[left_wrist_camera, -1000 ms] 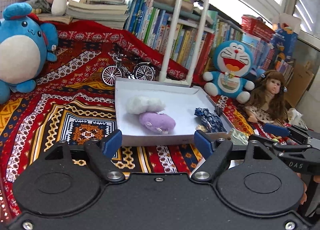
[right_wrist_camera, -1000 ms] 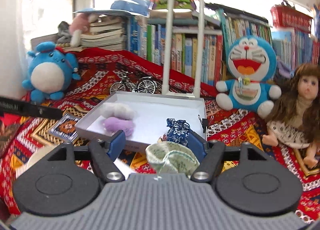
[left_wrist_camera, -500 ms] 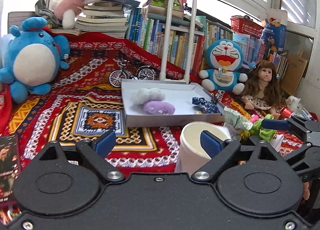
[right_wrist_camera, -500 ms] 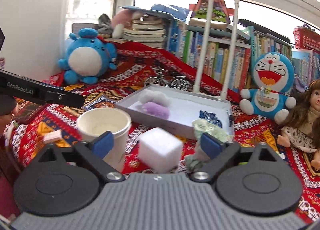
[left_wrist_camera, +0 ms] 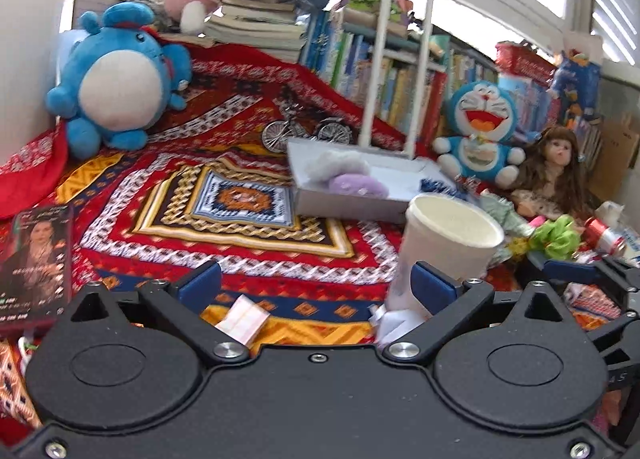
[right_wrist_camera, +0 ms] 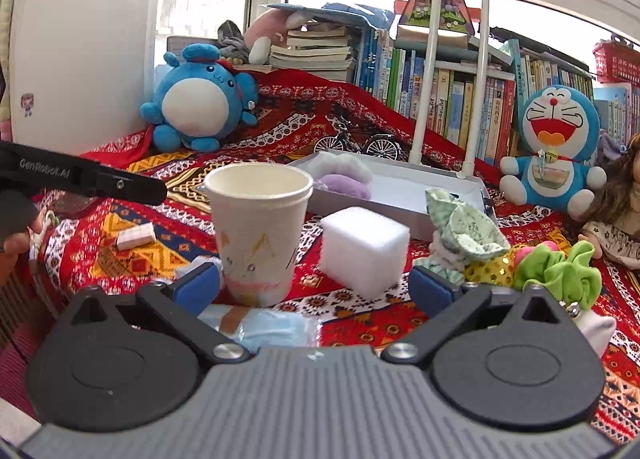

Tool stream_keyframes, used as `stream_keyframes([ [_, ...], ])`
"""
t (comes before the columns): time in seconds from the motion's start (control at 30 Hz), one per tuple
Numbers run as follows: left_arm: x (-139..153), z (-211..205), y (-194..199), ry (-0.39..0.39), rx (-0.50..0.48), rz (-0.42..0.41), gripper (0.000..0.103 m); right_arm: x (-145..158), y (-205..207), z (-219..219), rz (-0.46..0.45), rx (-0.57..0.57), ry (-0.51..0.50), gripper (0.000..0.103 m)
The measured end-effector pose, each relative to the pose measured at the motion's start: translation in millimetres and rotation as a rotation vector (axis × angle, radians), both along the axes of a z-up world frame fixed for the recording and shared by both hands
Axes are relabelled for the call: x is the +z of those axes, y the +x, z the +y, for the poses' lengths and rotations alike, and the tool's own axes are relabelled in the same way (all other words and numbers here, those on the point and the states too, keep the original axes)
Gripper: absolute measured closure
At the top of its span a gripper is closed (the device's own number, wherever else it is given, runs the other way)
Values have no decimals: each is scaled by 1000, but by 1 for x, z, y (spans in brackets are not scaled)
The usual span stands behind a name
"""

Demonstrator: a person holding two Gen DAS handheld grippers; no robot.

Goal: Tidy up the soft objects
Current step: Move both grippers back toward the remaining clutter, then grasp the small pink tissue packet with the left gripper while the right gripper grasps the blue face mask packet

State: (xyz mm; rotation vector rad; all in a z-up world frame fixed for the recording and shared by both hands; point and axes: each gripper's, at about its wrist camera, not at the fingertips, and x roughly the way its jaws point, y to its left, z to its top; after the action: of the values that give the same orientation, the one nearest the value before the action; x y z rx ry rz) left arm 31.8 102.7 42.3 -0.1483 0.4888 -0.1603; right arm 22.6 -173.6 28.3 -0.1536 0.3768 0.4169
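A shallow white tray (right_wrist_camera: 404, 205) (left_wrist_camera: 344, 205) on the patterned cloth holds a white fluffy piece (right_wrist_camera: 344, 165) (left_wrist_camera: 334, 163), a purple pad (right_wrist_camera: 346, 185) (left_wrist_camera: 360, 185) and a blue patterned cloth (left_wrist_camera: 434, 182). In front of it, in the right wrist view, lie a white foam cube (right_wrist_camera: 364, 249), a green-white scrunchie (right_wrist_camera: 466, 231) and a lime scrunchie (right_wrist_camera: 556, 269). My right gripper (right_wrist_camera: 314, 285) is open and empty, low before the cube. My left gripper (left_wrist_camera: 316, 285) is open and empty, well short of the tray.
A paper cup (right_wrist_camera: 260, 235) (left_wrist_camera: 448, 243) stands left of the cube. A blue face mask (right_wrist_camera: 272, 329), an eraser (right_wrist_camera: 136, 235), a booklet (left_wrist_camera: 36, 263), blue plush toys (right_wrist_camera: 200, 107) (right_wrist_camera: 554, 147), a doll (left_wrist_camera: 552, 175), a model bicycle (right_wrist_camera: 358, 141), a white pipe frame (right_wrist_camera: 452, 71) and books surround the cloth.
Both grippers have pulled back from the tray toward the near edge. The cup, cube and scrunchies have come into view. Both stay open and empty.
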Motion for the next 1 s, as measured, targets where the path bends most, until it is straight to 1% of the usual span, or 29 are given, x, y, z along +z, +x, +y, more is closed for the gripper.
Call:
stream_keyframes([
  [0.17, -13, 5, -2, 28, 40, 16, 2, -10, -1, 6, 15, -16, 4, 0],
  [0.33, -27, 13, 1, 7, 78, 57, 2, -18, -1, 12, 51, -10, 2, 0],
  [0.43, -33, 17, 1, 8, 93, 68, 2, -22, -2, 15, 64, 2, -2, 0],
  [0.67, -40, 18, 5, 44, 104, 67, 2, -27, -2, 24, 74, 18, -10, 0],
  [0.8, -45, 20, 11, 45, 118, 88, 6, -28, 1, 26, 80, 14, -14, 0],
  [1.0, -47, 19, 14, 61, 111, 83, 8, -30, 4, 27, 95, 9, -8, 0],
])
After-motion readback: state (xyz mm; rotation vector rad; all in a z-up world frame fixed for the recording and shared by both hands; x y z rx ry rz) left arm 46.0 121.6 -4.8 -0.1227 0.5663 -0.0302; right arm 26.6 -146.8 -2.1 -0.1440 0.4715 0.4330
